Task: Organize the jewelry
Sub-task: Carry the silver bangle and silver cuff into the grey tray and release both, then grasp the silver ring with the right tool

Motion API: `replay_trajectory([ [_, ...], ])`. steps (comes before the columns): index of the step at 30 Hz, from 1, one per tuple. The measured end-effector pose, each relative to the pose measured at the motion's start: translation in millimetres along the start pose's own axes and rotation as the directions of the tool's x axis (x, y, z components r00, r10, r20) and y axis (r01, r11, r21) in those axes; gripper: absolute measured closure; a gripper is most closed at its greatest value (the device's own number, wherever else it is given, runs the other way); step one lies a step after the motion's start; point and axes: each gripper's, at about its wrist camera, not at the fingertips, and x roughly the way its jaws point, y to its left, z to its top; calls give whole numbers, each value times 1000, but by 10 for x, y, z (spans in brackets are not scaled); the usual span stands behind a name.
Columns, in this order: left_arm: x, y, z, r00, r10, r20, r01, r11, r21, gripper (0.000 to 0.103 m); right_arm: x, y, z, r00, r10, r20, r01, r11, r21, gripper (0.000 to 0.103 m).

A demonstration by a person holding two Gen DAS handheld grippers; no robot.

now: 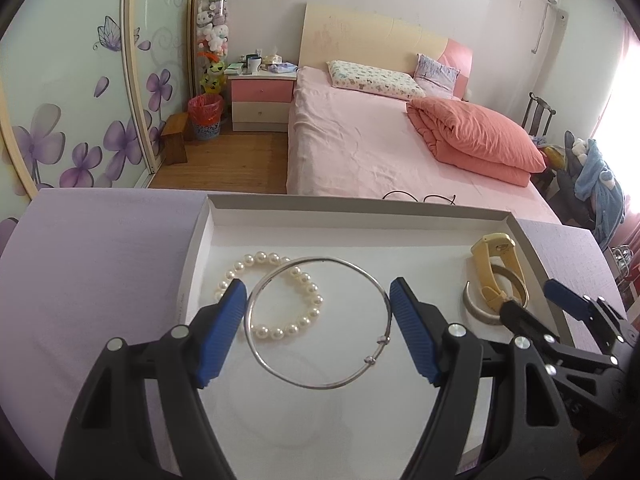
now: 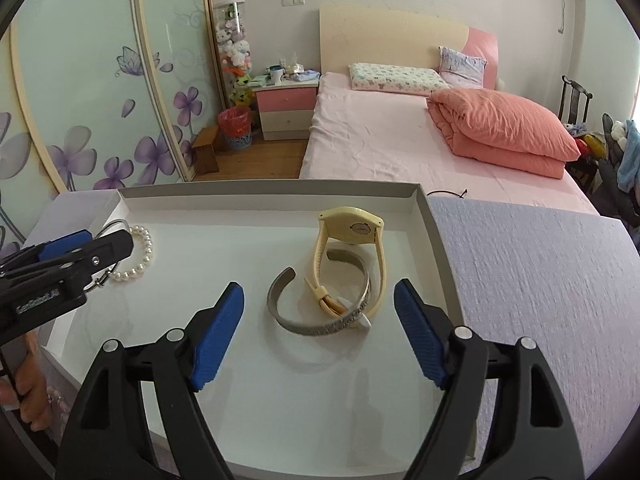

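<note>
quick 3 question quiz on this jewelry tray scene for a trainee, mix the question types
1. True or false: the thin silver bangle lies partly over the pearl bracelet.
2. Multiple choice: the yellow watch is entangled with which item? A) pearl bracelet B) grey cuff bracelet C) a necklace
3. Fill in: both the left gripper and the right gripper have their jaws ____ above the white tray.

Key: 1 true; 2 B; 3 open (each is empty, with jewelry showing between the blue pads).
</note>
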Motion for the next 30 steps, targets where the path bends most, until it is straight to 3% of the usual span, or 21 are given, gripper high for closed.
replay_trajectory([
  [9, 9, 41, 11, 1000, -17, -16, 17, 1000, -18, 28, -7, -79, -63, 1000, -7, -11, 7, 1000, 23, 24],
  [17, -421, 201, -36, 999, -18, 43, 20, 999, -40, 20, -288, -173, -143, 1000, 16, 22, -17, 998, 65, 24],
  [24, -1123, 444, -466, 986, 57, 156, -59, 998, 10, 12, -746, -137, -321, 996, 41, 85, -47, 997, 68, 24],
  [30, -1572, 786, -907, 980, 80, 180, -80, 997, -7, 8, -1153, -29, -652, 991, 79, 108, -84, 995, 45, 24],
])
